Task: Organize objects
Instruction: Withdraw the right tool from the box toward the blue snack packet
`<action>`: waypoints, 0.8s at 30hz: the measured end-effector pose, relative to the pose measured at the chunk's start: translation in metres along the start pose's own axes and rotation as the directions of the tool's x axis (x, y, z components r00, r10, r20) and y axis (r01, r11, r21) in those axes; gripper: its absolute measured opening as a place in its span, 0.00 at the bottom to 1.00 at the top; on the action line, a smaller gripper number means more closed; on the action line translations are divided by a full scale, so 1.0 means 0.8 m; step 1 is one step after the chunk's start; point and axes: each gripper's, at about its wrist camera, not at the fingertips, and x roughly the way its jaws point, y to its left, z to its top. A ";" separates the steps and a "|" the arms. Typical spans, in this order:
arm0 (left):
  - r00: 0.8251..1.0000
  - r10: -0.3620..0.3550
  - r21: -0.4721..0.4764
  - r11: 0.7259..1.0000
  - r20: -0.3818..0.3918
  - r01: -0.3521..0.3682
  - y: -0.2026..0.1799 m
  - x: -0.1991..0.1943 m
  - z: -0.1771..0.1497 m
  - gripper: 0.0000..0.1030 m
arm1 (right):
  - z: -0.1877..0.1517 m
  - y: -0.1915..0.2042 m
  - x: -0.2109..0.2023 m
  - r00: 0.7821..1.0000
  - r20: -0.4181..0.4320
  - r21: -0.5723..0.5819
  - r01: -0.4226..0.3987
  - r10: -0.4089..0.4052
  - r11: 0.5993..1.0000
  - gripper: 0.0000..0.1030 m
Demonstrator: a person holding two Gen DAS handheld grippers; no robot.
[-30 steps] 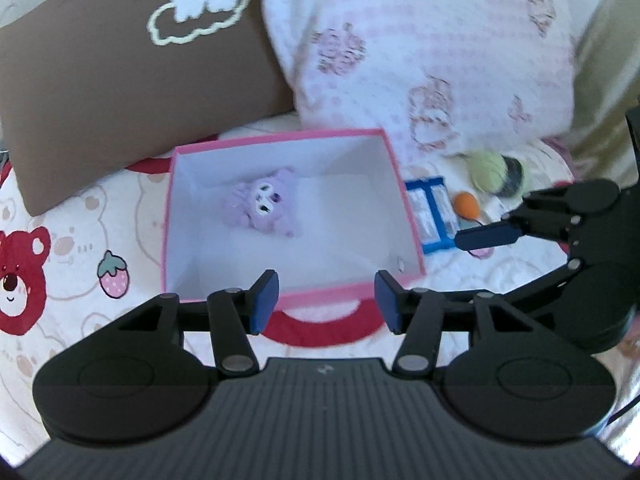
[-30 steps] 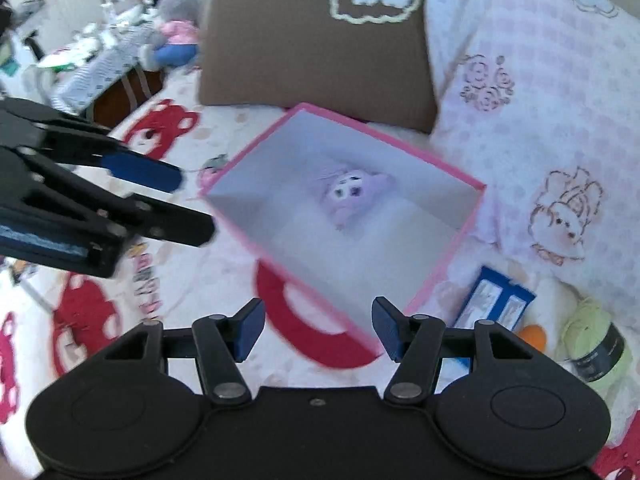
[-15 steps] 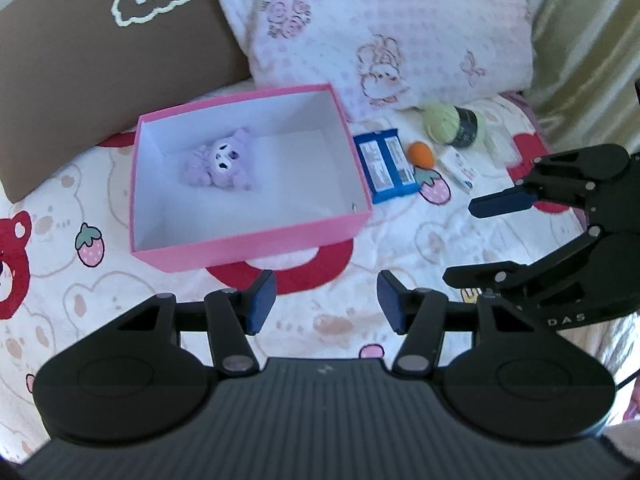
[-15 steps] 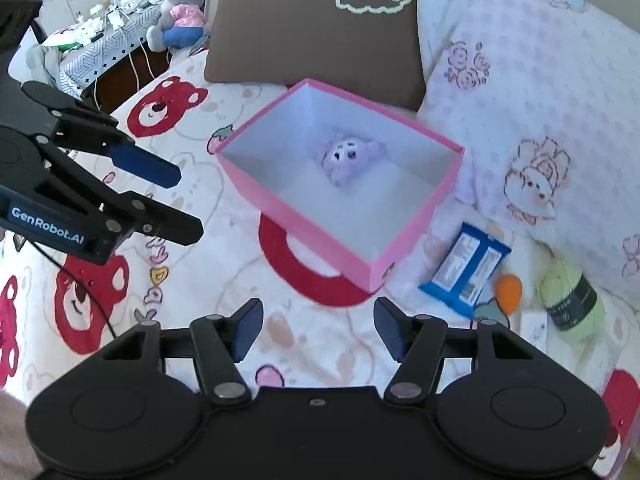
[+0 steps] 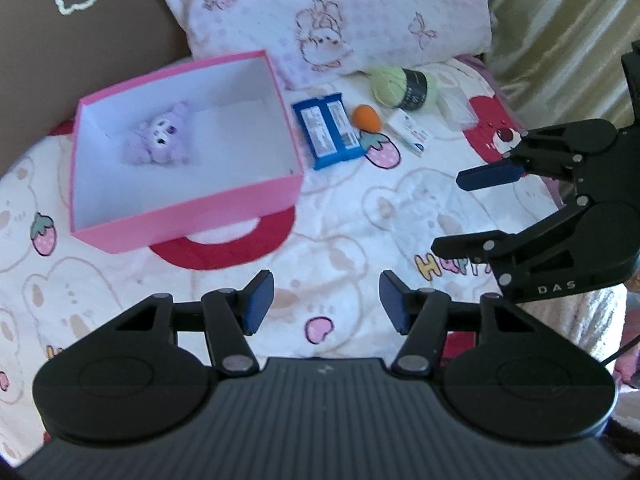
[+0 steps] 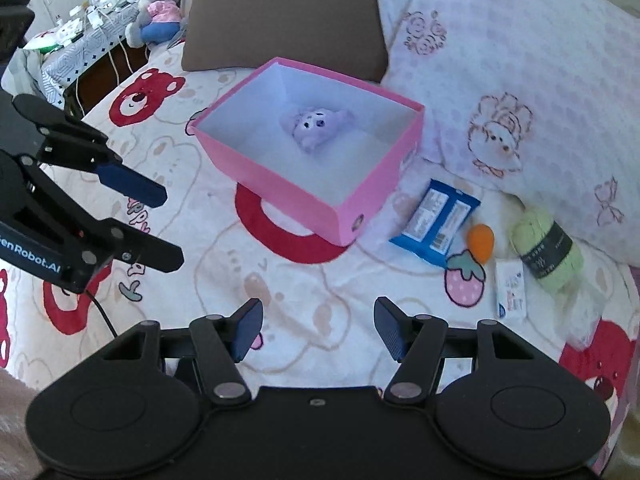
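A pink box (image 5: 192, 216) (image 6: 288, 190) sits on the bed with a purple plush toy (image 5: 160, 140) (image 6: 318, 128) inside. Right of it lie a blue snack packet (image 5: 328, 130) (image 6: 436, 222), an orange egg-shaped thing (image 5: 367, 117) (image 6: 481, 242), a green yarn ball (image 5: 400, 86) (image 6: 546, 250) and a small white card packet (image 5: 412, 134) (image 6: 510, 288). My left gripper (image 5: 326, 306) (image 6: 172, 226) is open and empty, in front of the box. My right gripper (image 6: 316, 328) (image 5: 448, 212) is open and empty, to the right of the left one.
A brown pillow (image 6: 288, 16) and a pink patterned pillow (image 5: 328, 12) (image 6: 520, 80) lie behind the box. The bedsheet (image 5: 360, 216) has bear and strawberry prints. A side table with plush toys (image 6: 156, 4) stands far left. A gold curtain (image 5: 568, 32) hangs at the right.
Both grippers have pulled back and away from the box, still open. The loose items right of the box have come fully into view.
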 end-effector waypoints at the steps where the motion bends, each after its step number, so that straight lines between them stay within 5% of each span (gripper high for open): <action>1: 1.000 -0.004 0.000 1.000 -0.007 0.004 -0.003 0.004 0.000 0.56 | -0.005 -0.003 0.000 1.000 -0.003 0.007 0.003 -0.003 1.000 0.67; 13: 0.995 -0.082 0.019 0.996 -0.061 0.084 -0.054 0.044 0.004 0.57 | -0.060 -0.037 0.000 1.000 0.027 0.004 0.011 -0.012 1.000 0.68; 18: 0.994 -0.110 0.053 0.992 -0.021 0.111 -0.084 0.052 0.011 0.59 | -0.080 -0.073 -0.007 0.995 0.082 0.122 -0.060 0.050 0.991 0.68; 24: 0.995 -0.099 0.063 0.993 0.002 0.099 -0.106 0.080 0.030 0.59 | -0.101 -0.102 0.001 0.992 0.122 0.162 -0.033 0.013 0.986 0.68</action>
